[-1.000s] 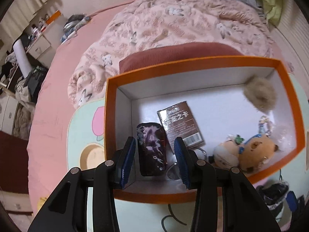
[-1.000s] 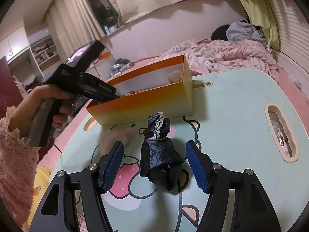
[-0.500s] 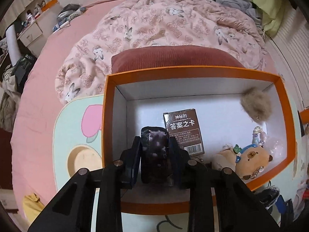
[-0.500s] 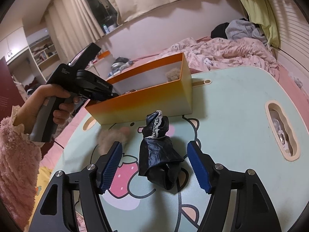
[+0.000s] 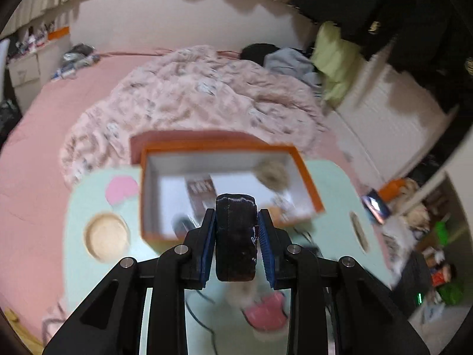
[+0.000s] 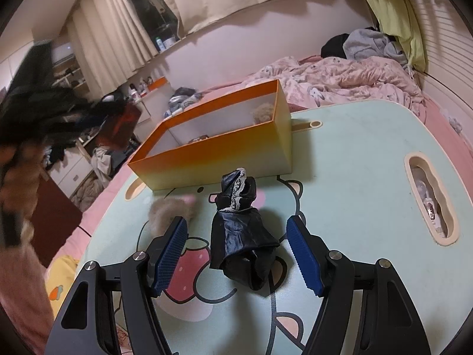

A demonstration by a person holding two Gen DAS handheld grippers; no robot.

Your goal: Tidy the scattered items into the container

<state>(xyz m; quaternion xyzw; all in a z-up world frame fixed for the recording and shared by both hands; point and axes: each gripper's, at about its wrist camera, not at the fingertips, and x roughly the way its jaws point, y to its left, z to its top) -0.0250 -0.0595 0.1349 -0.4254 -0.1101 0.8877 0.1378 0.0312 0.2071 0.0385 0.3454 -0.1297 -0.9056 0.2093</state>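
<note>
Left gripper (image 5: 236, 248) clamped on dark case (image 5: 235, 236) above orange box (image 5: 307, 174) rim; right gripper (image 6: 236, 254) wide.

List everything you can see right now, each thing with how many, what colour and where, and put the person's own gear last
box: one, orange, open, on the lap table by the bed.
lap table: one, pale green with cartoon print, on the bed.
card pack: one, brown, inside the box.
fluffy balls: two, beige, one inside the box, one on the table in front of it.
dark garment: one, black with lace trim, on the table between the right fingers, untouched.
dark pouch: one, black-purple, clamped in the left gripper above the table.
quilt: one, pink patterned, behind the box.
left gripper: black, blue pads, shut on the pouch.
right gripper: black, blue pads, open.
</note>
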